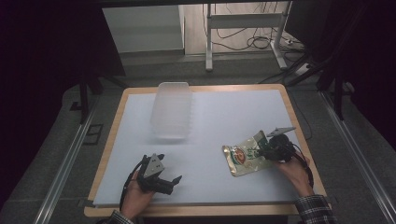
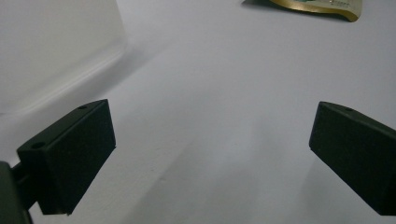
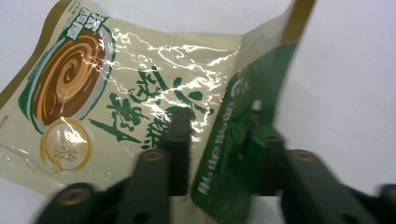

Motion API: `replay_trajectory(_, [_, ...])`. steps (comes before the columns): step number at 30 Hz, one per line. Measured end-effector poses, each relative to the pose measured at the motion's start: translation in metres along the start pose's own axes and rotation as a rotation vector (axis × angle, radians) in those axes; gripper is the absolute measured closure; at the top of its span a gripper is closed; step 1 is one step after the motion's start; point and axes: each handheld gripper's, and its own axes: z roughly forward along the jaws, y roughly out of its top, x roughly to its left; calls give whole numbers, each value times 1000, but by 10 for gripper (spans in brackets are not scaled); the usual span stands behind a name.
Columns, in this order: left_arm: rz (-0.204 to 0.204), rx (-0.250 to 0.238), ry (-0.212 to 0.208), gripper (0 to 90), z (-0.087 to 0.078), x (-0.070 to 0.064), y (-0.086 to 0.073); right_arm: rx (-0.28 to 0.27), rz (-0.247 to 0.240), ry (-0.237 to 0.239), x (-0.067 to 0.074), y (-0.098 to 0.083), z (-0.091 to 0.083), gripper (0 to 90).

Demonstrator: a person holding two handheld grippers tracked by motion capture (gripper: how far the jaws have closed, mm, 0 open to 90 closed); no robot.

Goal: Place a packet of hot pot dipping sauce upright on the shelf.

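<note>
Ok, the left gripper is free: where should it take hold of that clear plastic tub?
Probably one long side wall of the clear tub, near its front end. It stands upright, long axis running away from the person, so the open left gripper could come down from above, one jaw inside the rim, one outside.

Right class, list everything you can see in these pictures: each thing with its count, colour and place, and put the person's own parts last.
Plastic container: one, translucent white, far left-centre of the mat.
Snack pouch: one, gold and cream with green print, right side of the mat, one end pinched and lifted.
Mat: one, pale blue-white, covering the wooden table.
Metal stand: one, white, on the floor beyond the table.
Left gripper: black, jaws apart, near left.
Right gripper: black, clamped on the pouch.
Hands: two, at the near edge.
</note>
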Motion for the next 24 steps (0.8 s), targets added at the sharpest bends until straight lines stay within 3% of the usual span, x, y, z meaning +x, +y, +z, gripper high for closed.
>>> replay_trajectory(7, [0,0,0,3,0,0,0,1,2,-16,0,2,-1,855])
replay_trajectory(14, [-1,-1,0,3,0,1,0,-6,-12,-48,6,4,-1,886])
replay_trajectory(24, [-8,-1,3,3,0,2,-1,-93,-15,-53,11,9,-20,890])
